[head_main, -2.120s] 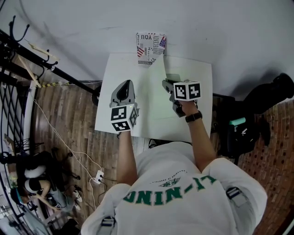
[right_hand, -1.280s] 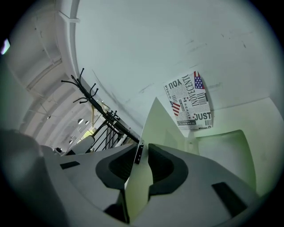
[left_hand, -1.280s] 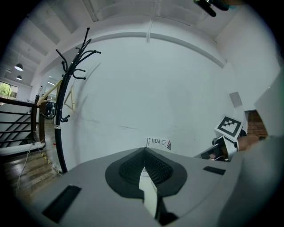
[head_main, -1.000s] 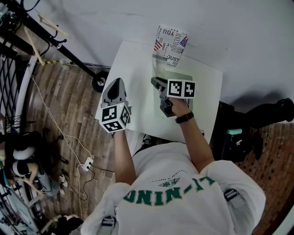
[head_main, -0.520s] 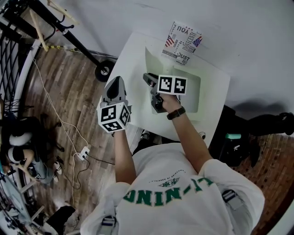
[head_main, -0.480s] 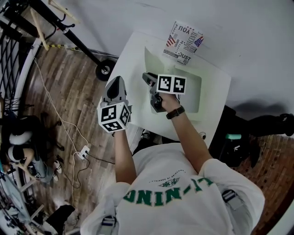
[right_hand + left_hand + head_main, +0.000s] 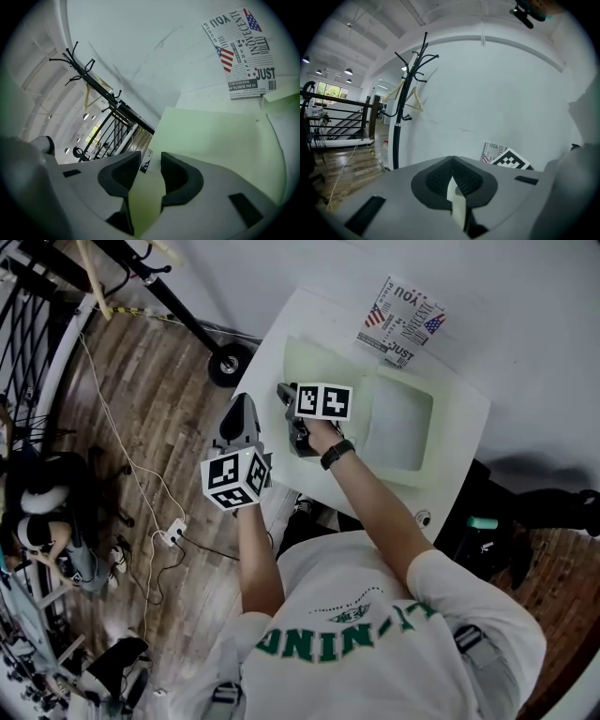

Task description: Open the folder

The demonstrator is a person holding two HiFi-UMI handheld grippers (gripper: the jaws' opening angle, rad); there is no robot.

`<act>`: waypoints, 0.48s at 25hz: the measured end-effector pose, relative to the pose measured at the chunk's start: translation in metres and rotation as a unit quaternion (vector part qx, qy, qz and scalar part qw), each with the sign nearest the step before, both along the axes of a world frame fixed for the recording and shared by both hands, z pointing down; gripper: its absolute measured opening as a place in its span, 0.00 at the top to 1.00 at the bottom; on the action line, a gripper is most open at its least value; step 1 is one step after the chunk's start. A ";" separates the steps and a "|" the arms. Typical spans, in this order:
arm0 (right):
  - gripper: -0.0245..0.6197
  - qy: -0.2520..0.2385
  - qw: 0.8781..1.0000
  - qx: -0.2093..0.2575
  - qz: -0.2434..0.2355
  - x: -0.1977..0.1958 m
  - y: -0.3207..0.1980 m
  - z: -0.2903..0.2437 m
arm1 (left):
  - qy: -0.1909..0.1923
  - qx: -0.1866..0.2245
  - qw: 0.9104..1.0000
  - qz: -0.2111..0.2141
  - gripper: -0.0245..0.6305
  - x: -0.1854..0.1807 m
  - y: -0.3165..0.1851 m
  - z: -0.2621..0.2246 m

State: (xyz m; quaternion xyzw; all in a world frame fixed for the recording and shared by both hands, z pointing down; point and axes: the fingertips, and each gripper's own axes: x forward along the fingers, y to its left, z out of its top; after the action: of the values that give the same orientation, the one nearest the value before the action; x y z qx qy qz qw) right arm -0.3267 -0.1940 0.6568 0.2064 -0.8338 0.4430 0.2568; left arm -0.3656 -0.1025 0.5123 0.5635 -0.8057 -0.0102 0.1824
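The white table (image 7: pixel 281 329) bore the pale green folder (image 7: pixel 398 423), spread open and flat, with a printed sheet (image 7: pixel 403 320) against the wall behind it. The right gripper (image 7: pixel 283 390) had just been opening, its jaws loose around the folder's left flap. The left gripper (image 7: pixel 241 401) hung clenched and empty off the table's left edge.

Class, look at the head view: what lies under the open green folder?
A white table shows all round the folder. Anything directly beneath its two spread leaves is covered and cannot be seen.

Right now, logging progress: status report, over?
Left tool shut, empty. Right tool jaws just opening, folder edge between them. Folder open on table. Nothing blocking.
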 end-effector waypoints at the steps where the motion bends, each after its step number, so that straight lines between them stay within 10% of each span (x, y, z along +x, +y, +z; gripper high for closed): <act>1: 0.73 0.008 1.000 0.002 0.001 -0.004 0.001 0.007 | 0.001 -0.002 1.000 -0.003 0.94 -0.002 0.002 0.003; 12: 0.74 0.133 0.991 0.029 0.009 -0.028 0.022 0.096 | 0.018 -0.032 0.998 -0.046 0.94 -0.021 0.039 0.035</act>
State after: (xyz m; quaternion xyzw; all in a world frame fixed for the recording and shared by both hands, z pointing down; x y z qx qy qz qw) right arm -0.3542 -0.1724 0.7526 0.2781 -0.8028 0.3900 0.3551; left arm -0.3867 -0.0634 0.5478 0.5195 -0.8272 -0.0028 0.2142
